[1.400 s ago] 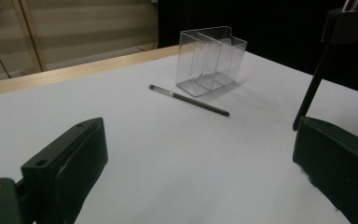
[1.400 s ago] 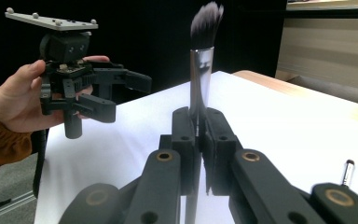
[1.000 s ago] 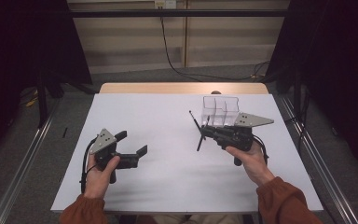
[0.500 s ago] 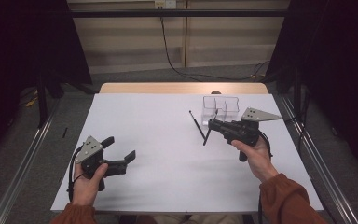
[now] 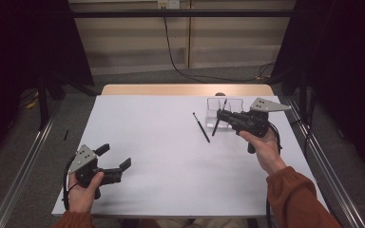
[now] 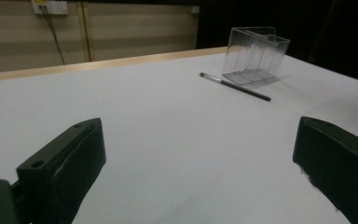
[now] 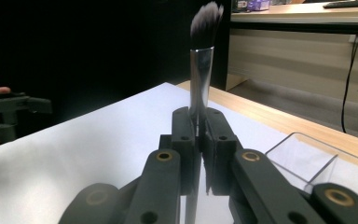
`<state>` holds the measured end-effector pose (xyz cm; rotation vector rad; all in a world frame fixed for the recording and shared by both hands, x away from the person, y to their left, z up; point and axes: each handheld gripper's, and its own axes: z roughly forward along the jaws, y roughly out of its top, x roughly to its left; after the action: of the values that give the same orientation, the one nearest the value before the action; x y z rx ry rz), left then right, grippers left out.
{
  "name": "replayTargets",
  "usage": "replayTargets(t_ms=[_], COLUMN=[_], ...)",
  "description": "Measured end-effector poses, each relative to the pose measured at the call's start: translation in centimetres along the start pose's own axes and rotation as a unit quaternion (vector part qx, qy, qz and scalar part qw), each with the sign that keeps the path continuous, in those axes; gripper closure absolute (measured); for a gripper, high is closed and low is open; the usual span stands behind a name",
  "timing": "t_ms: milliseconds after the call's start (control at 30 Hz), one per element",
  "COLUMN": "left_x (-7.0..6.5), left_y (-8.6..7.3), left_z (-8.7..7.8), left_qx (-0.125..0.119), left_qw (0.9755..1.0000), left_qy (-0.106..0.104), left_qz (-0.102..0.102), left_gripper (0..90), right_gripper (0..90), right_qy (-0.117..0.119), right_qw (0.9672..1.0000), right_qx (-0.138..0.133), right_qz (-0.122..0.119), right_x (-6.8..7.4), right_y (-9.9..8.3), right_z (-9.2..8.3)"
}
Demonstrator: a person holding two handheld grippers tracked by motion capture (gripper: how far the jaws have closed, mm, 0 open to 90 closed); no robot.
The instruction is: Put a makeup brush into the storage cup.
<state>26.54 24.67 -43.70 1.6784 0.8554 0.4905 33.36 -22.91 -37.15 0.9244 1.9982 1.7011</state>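
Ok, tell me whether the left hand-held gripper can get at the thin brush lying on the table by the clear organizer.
Probably yes. The left hand-held gripper is open and holds nothing, and bare table lies between it and the thin brush, which lies flat just outside the clear organizer.

A white counter [image 5: 171, 156] with a wooden far edge stands on grey floor [image 5: 43, 142]; beige panelled wall [image 5: 209, 42] at top centre, black curtains [image 5: 24, 57] either side.
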Motion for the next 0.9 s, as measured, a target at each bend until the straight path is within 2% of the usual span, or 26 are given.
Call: replayTargets(t_ms=[100, 200, 567, 900], left_x=[-0.1, -0.1, -0.1, -0.2], left_y=[-0.2, -0.2, -0.4, -0.3], left_z=[0.1, 0.2, 0.2, 0.2], left_qx=[0.001, 0.006, 0.01, 0.011], left_qw=[1.0, 0.9999, 0.9997, 0.9997], left_qy=[0.002, 0.002, 0.0, 0.001], left_qz=[0.002, 0.015, 0.023, 0.021], left_gripper=[2.3, 2.4, 2.4, 2.4], right_gripper=[83.8, 83.8, 83.8, 83.8], right_qy=[-0.006, -0.011, -0.034, -0.058], right_qw=[1.0, 0.9999, 0.9994, 0.9982], right_qx=[-0.001, -0.005, -0.004, -0.001], right_qz=[0.001, 0.002, -0.007, -0.015], right_x=[-0.5, -0.8, -2.1, -3.5], right_y=[0.3, 0.8, 2.8, 4.0], right_z=[0.3, 0.6, 1.5, 2.7])
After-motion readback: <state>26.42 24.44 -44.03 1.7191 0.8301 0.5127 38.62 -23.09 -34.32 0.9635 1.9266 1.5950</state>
